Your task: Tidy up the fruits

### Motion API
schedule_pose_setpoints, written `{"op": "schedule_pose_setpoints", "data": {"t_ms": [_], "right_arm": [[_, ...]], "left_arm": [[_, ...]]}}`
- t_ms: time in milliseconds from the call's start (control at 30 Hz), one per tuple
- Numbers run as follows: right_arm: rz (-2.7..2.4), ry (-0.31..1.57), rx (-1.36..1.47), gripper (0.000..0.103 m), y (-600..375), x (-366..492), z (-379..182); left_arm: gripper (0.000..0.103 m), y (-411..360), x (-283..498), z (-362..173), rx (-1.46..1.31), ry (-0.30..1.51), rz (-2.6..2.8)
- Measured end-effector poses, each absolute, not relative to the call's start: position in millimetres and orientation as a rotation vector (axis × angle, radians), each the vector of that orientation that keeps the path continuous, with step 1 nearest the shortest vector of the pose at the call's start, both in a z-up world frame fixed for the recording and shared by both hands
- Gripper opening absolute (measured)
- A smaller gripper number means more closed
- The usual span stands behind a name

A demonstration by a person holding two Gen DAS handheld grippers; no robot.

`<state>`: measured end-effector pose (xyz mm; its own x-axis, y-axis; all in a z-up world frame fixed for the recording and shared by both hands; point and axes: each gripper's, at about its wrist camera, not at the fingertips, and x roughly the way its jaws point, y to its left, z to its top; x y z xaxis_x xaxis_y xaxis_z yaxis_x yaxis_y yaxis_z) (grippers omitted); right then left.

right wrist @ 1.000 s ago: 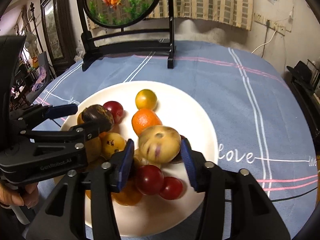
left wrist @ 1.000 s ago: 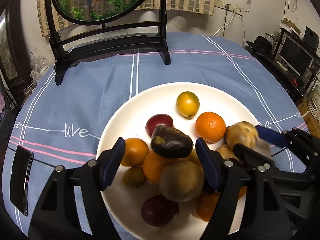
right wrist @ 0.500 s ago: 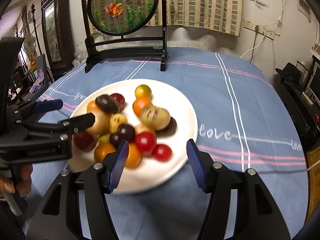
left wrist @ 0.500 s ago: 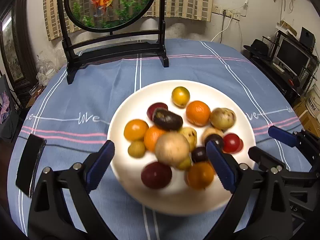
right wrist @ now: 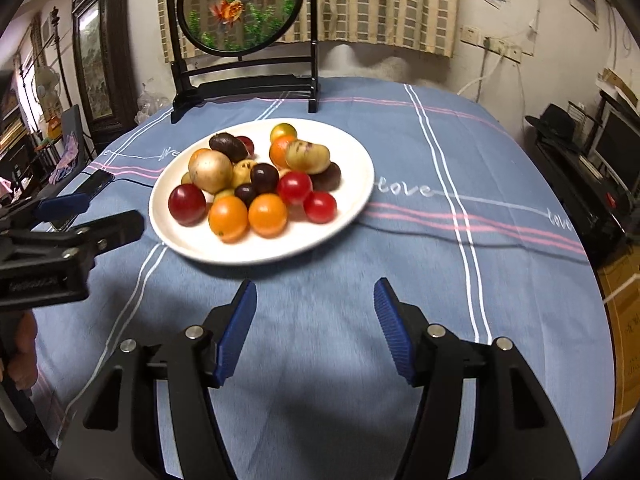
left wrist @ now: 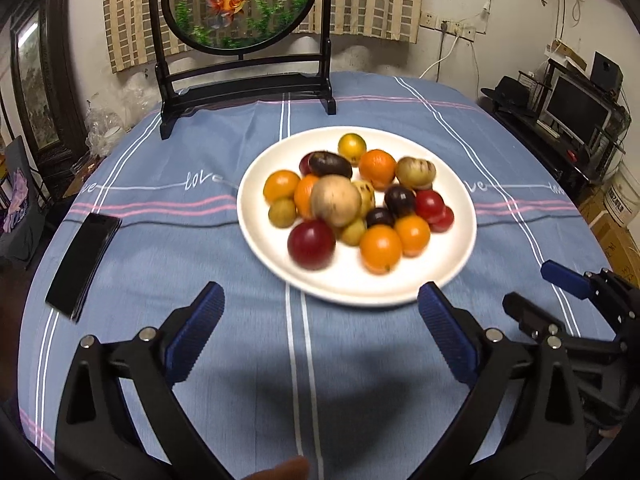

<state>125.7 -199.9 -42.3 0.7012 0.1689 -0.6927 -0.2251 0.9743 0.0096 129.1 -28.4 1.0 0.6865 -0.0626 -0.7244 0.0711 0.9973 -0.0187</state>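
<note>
A white plate (left wrist: 256, 236) on the blue tablecloth holds a pile of fruit: oranges, red and dark plums, a round brown fruit (left wrist: 335, 200), a dark purple fruit (left wrist: 330, 164) and a yellow fruit with purple streaks (left wrist: 415, 172). My left gripper (left wrist: 320, 294) hovers over bare cloth in front of the plate; its jaws are opening wide with nothing between them. My right gripper (right wrist: 315, 285) is also open and empty, short of the plate (right wrist: 352, 152). The streaked fruit (right wrist: 308, 157) lies on top of the pile. Each gripper shows in the other's view, the right gripper (left wrist: 528, 286) and the left gripper (right wrist: 108, 212).
A black phone (left wrist: 82, 262) lies on the cloth left of the plate. A round goldfish screen on a black stand (left wrist: 244, 4) stands at the table's far side. A monitor and shelves (left wrist: 576, 110) are off the table to the right.
Both grippers have pulled back from the plate. The left let go of the dark purple fruit and the right let go of the streaked fruit; both jaws widened.
</note>
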Motion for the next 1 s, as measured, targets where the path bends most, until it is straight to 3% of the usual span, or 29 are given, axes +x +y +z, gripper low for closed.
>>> {"op": "schedule_pose_setpoints", "data": {"t_ms": [1000], "right_arm": [[0.173, 0.795, -0.094, 0.062, -195.5, 100.8, -68.4]], "left_arm": [[0.100, -18.9, 100.5, -41.8, 0.026, 0.875, -0.037]]}}
